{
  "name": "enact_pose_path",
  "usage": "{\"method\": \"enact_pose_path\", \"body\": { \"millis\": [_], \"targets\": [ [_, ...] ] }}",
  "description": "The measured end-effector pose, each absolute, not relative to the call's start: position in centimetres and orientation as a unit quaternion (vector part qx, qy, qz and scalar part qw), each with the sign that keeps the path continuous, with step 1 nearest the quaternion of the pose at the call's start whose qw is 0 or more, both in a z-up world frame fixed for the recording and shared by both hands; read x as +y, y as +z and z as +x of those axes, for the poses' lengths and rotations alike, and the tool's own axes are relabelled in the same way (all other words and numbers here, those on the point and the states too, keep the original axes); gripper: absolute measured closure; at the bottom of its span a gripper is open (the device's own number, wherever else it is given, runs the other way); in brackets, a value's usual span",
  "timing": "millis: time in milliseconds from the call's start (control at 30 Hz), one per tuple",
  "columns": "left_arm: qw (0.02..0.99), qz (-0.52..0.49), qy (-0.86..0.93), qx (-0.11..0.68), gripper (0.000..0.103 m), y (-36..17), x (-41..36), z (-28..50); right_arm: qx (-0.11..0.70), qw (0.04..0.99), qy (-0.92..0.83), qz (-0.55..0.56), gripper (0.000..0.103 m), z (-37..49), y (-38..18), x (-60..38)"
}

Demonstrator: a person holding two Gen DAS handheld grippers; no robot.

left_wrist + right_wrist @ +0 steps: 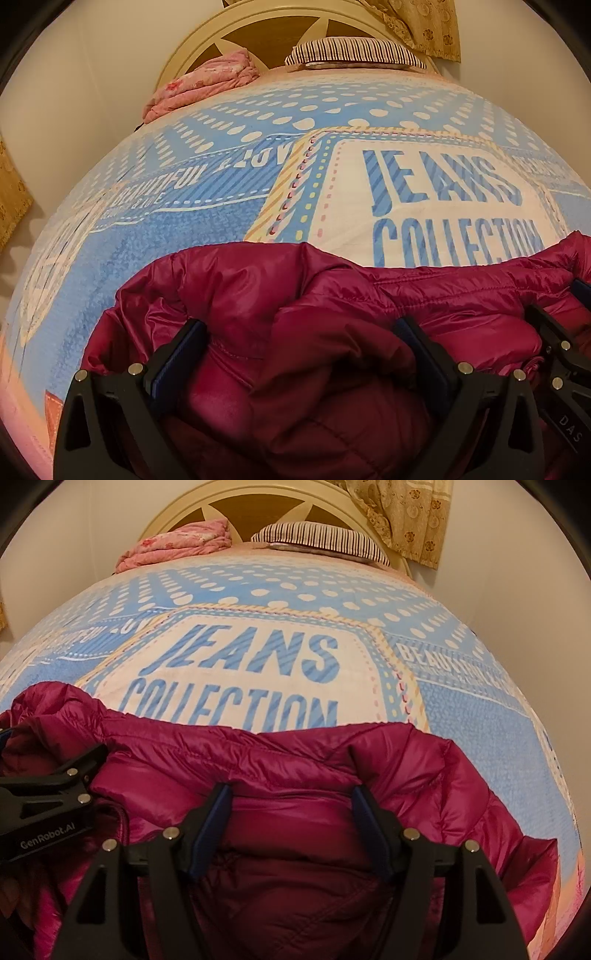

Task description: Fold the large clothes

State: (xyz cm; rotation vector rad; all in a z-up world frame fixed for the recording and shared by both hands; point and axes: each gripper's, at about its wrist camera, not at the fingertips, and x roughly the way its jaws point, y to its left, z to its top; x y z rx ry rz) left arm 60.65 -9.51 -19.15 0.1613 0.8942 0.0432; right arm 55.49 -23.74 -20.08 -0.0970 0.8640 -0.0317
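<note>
Jacket: laid crumpled on the bed, at its near edge.
Left tool: spread wide; jacket fabric is bunched between the fingers.
Right tool: likewise spread over the jacket.

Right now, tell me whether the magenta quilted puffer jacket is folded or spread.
Bunched, neither neatly folded nor spread: the magenta quilted puffer jacket lies in rumpled, overlapping heaps on the blue printed bedspread.

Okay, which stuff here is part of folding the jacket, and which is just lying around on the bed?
Job:
magenta puffer jacket
left gripper
right gripper

Lying about:
pink folded bedding
striped pillow
blue bedspread
curtain
</note>
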Motion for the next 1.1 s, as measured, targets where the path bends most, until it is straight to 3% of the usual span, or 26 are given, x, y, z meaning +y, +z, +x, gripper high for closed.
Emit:
{"method": "enact_pose_path", "body": {
  "millis": [433,533,667,1100],
  "targets": [
    [0.897,0.085,0.023,0.434,0.001,-19.1,-9.7,60.7,0.424,0.904,-0.02,-0.061,0.032,55.7,-20.2,-23.5],
    [0.885,0.076,0.004,0.459,0.001,-17.3,-8.6,60.5,0.435,0.897,-0.013,-0.074,0.025,55.8,-19.3,-23.9],
    [0.907,0.086,-0.019,0.412,0.001,-12.9,-7.0,55.9,0.404,0.913,-0.027,-0.051,0.012,52.9,-16.1,-26.2],
    [0.909,0.055,-0.03,0.412,0.001,-13.6,-1.9,37.5,0.413,0.911,0.0,-0.013,0.012,36.2,-15.8,-28.1]
  ]
}}
